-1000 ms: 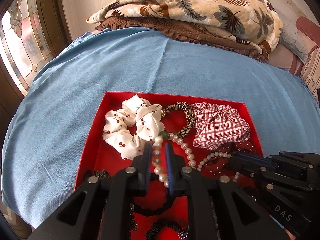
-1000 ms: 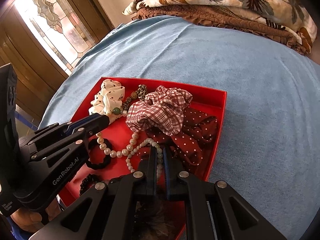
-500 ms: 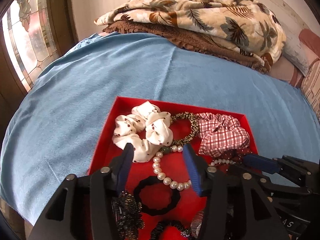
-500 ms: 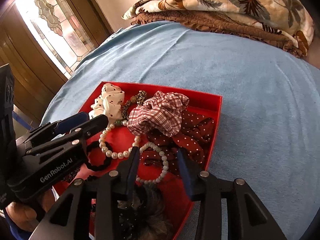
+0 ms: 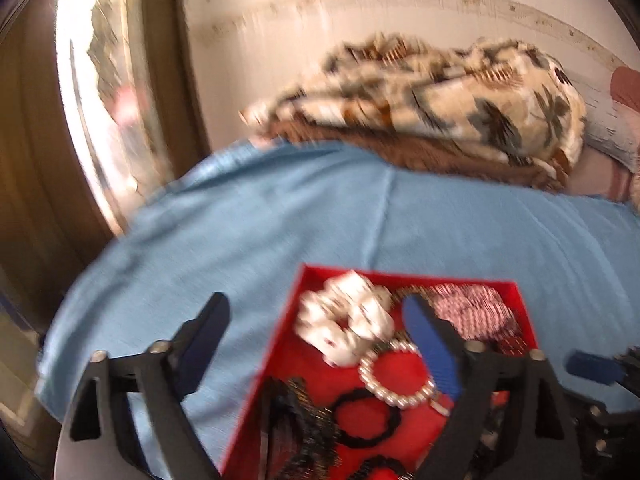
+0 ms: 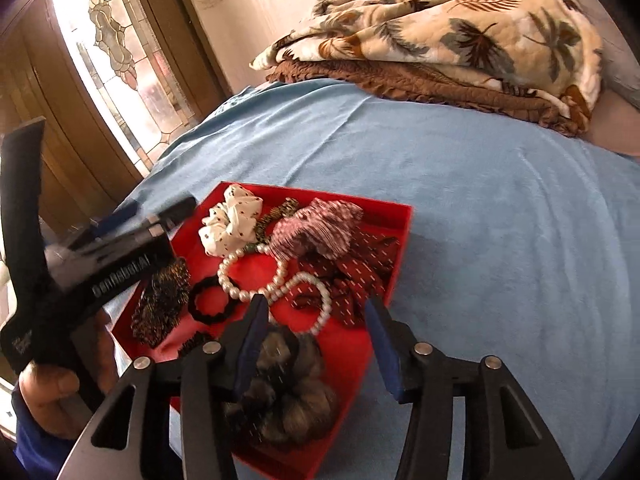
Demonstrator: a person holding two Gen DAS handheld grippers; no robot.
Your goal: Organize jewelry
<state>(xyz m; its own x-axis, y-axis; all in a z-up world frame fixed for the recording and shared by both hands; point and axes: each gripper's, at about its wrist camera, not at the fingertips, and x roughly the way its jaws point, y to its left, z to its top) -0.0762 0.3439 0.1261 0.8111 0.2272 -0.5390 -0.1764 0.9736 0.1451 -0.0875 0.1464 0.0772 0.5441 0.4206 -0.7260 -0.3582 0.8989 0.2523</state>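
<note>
Grippers, left (image 5: pixel 316 328) and right (image 6: pixel 316 328), just spread their fingers with nothing pinched, leaving the pearl necklace (image 6: pixel 256 280) loose in the red tray (image 6: pixel 400 248) beside the black hair tie (image 6: pixel 208 300), white scrunchie (image 6: pixel 230 228) behind, likely placed for tidiness.

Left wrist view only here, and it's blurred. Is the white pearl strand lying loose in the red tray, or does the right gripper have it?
Observer: The white pearl strand lies loose in the red tray. The right gripper grips nothing, and its jaws have just been opening.
Operator: Anything at the tray's near corner?
Observer: A furry grey-brown scrunchie, below the right jaws.
Operator: One pearl loop?
Observer: Two joined loops.
</note>
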